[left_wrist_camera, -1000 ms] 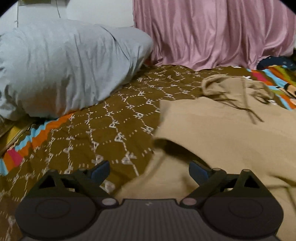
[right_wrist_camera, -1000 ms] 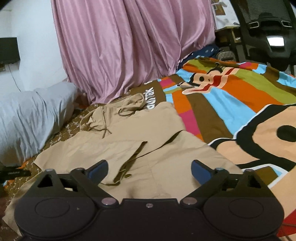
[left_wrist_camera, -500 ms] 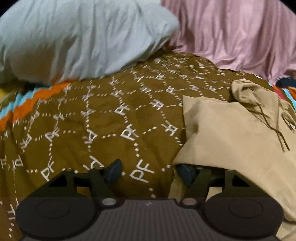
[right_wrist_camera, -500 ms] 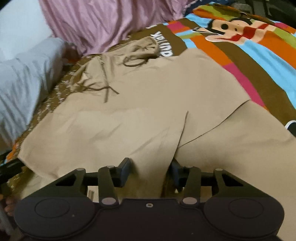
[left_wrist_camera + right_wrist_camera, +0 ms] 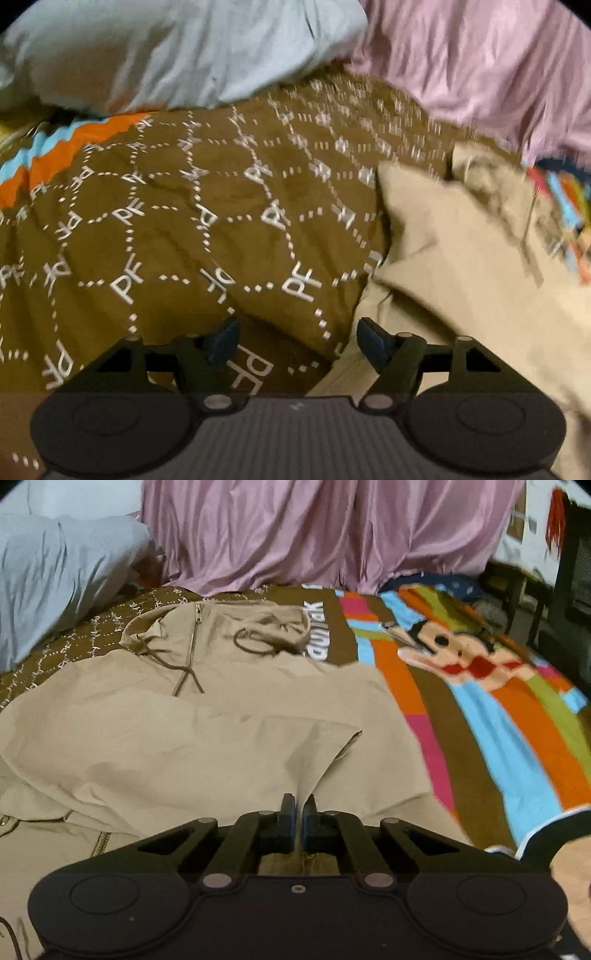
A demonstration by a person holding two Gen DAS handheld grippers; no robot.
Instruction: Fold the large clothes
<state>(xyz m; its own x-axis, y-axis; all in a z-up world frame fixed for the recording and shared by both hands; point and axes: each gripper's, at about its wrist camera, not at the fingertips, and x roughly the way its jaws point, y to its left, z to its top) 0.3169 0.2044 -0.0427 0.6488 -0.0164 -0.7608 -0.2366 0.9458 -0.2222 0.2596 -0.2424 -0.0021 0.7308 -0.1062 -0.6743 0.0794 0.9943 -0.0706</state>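
A large tan hooded jacket [image 5: 192, 731] with a zipper and dark drawcords lies spread on the bed, hood toward the curtain. My right gripper [image 5: 298, 812] is shut on a fold of the jacket's tan cloth at its near edge. In the left wrist view the jacket [image 5: 469, 266] lies at the right. My left gripper [image 5: 297, 338] is open, its right finger beside the jacket's left edge, its left finger over the brown bedspread [image 5: 184, 229]. It holds nothing.
A grey pillow [image 5: 177, 51] lies at the bed's far left. A pink curtain [image 5: 314, 531] hangs behind the bed. The striped cartoon blanket [image 5: 498, 709] covers the bed's right side. A dark chair [image 5: 569, 561] stands at the far right.
My right gripper has closed on the jacket's cloth and the cloth has been pulled up. My left gripper has moved left of the jacket's edge and stays open.
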